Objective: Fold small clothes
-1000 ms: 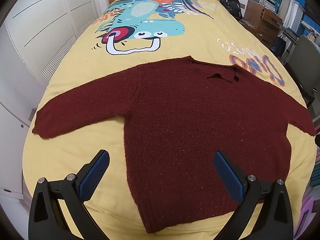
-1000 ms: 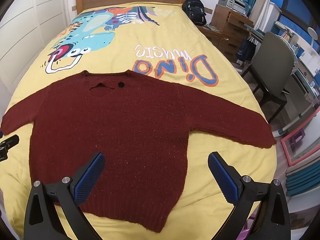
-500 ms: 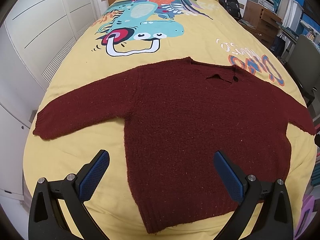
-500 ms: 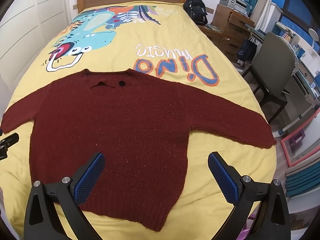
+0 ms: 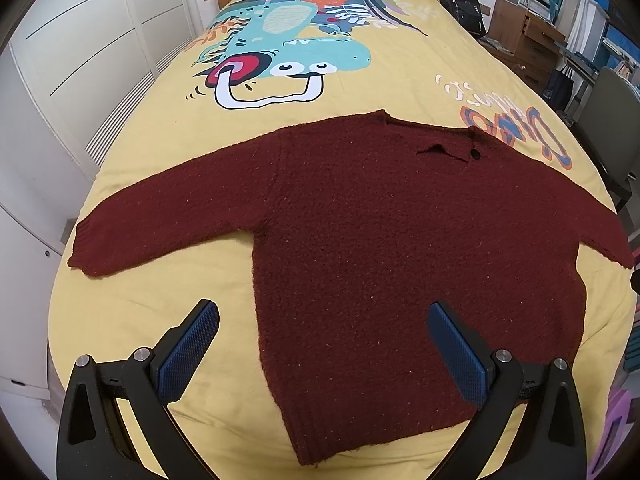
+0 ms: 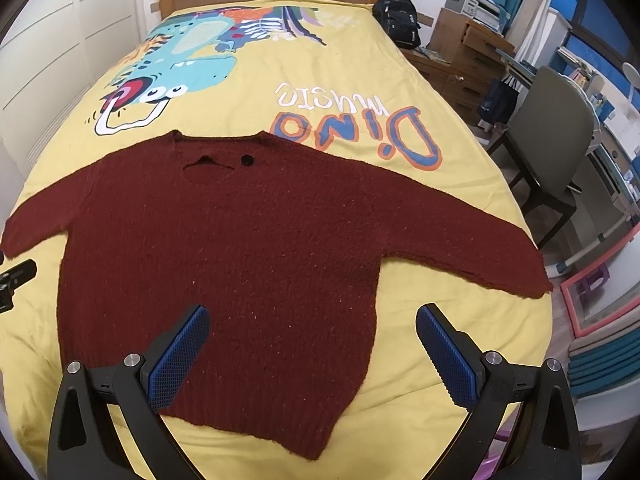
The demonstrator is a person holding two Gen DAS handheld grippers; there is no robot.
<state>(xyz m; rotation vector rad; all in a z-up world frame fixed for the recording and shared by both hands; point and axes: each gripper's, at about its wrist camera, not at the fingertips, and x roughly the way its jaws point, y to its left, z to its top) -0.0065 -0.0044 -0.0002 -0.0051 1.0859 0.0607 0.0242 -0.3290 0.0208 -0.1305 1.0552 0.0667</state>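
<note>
maroon knitted sweater (image 5: 400, 240) lies flat on yellow dinosaur bedspread (image 5: 160, 152); both spread, empty grippers, left gripper (image 5: 322, 344) and right gripper (image 6: 312, 344), should pinch one sleeve cuff first.

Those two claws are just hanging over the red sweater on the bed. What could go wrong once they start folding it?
Three things, perhaps. The sweater is thick, fuzzy knit, so an open left claw or right claw might pinch only the top layer or snag it. The right sleeve ends near the edge of the yellow bedspread, so it could slip off. The soft bedspread may also bunch up and get grabbed with the sweater.
</note>
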